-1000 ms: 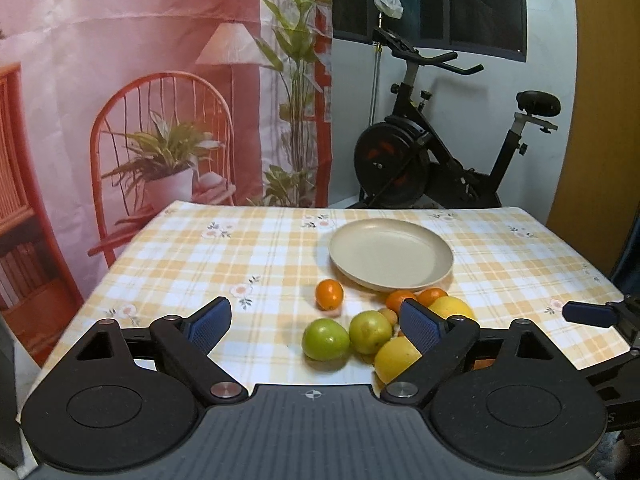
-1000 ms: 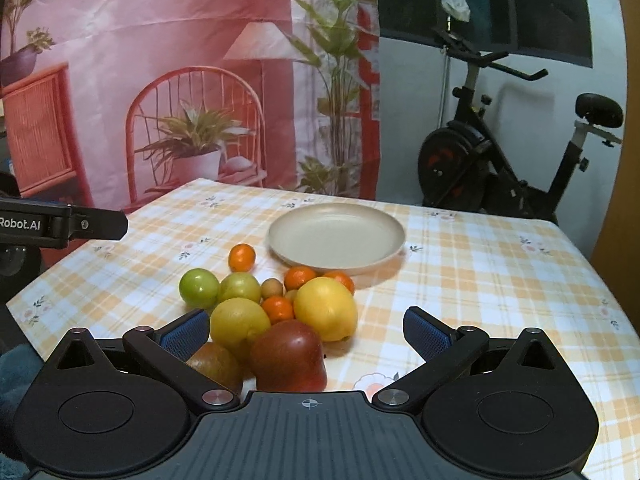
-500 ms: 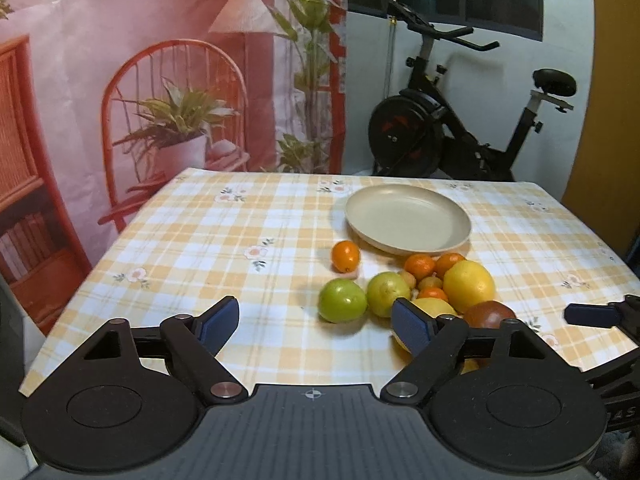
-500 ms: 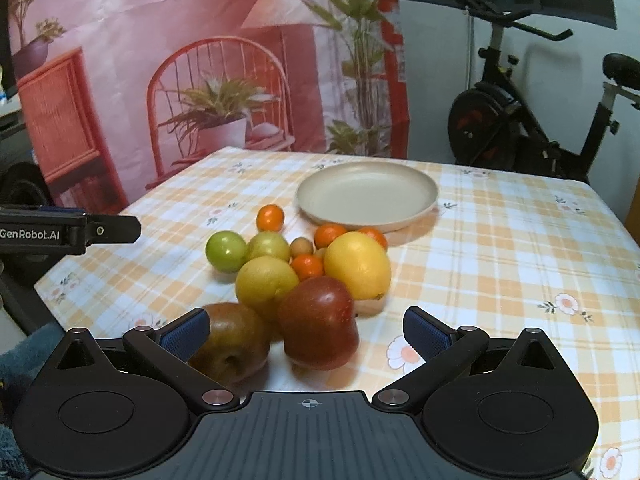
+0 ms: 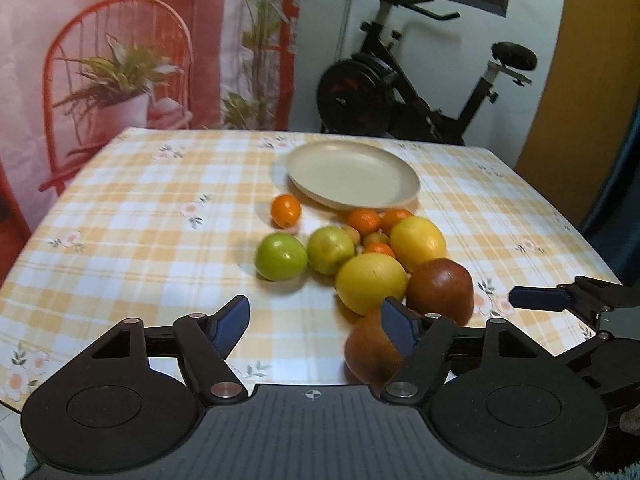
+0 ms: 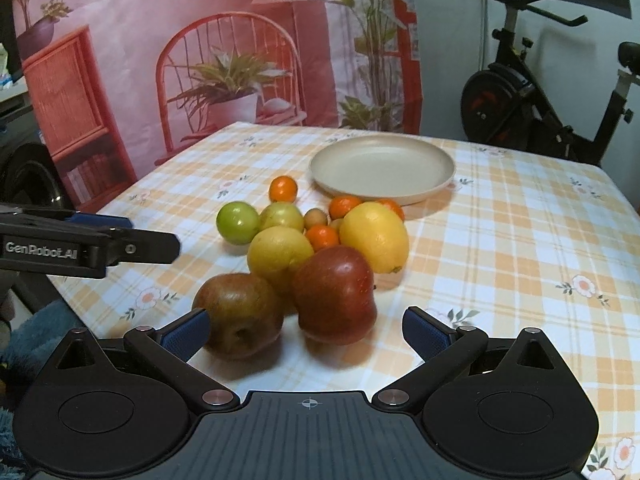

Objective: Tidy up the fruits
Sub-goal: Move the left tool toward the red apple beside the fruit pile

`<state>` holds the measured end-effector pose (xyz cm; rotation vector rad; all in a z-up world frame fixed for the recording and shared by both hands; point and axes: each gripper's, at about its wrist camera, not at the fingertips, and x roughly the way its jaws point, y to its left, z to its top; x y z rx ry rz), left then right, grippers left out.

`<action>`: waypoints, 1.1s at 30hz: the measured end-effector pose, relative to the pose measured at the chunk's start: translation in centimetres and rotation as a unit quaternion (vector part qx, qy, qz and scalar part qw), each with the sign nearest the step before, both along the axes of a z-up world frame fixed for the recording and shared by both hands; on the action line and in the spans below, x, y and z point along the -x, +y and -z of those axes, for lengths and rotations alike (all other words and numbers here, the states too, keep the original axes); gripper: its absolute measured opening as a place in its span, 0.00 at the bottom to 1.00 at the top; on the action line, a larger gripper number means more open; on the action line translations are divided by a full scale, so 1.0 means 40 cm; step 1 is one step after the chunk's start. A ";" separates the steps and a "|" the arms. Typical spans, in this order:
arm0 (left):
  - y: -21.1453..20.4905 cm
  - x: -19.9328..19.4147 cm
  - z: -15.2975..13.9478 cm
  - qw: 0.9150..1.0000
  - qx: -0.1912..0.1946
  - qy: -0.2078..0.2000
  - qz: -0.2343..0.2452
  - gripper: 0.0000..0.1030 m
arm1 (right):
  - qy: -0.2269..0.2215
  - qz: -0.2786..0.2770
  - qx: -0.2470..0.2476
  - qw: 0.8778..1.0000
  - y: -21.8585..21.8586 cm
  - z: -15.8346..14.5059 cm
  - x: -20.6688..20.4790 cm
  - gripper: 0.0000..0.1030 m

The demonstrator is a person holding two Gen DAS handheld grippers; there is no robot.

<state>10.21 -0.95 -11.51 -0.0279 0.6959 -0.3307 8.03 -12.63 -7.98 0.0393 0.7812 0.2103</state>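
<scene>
Because the left hand-held gripper (image 5: 314, 330) is closing on nothing and the right hand-held gripper (image 6: 306, 330) is spread, the touching fruits (image 6: 320, 240) could be nudged apart.

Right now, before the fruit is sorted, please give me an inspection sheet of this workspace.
Surface: table under yellow checked tablecloth, flower prints.
Job's things: round beige plate, nothing on it; in front a cluster of two red apples, two yellow lemons, two green round fruits, small orange fruits.
Clutter: nothing seen.
Grippers: left gripper closing, nothing between its pads; right gripper open, just in front of the apples.
Cables: nothing seen.
Surroundings: pink printed backdrop, black exercise bike.
</scene>
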 end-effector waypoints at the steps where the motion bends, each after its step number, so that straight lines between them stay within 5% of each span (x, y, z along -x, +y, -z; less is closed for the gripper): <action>1: -0.001 -0.002 0.003 1.000 0.001 0.003 0.004 0.72 | 0.003 -0.003 0.001 1.000 0.003 0.003 0.000 0.99; 16: -0.059 -0.032 0.052 0.994 0.008 0.073 0.086 0.67 | 0.033 -0.031 -0.002 0.999 0.023 0.028 -0.004 0.98; 33: -0.004 -0.043 0.053 0.995 0.020 0.084 0.041 0.68 | 0.041 -0.077 -0.006 0.996 0.054 0.035 -0.009 0.84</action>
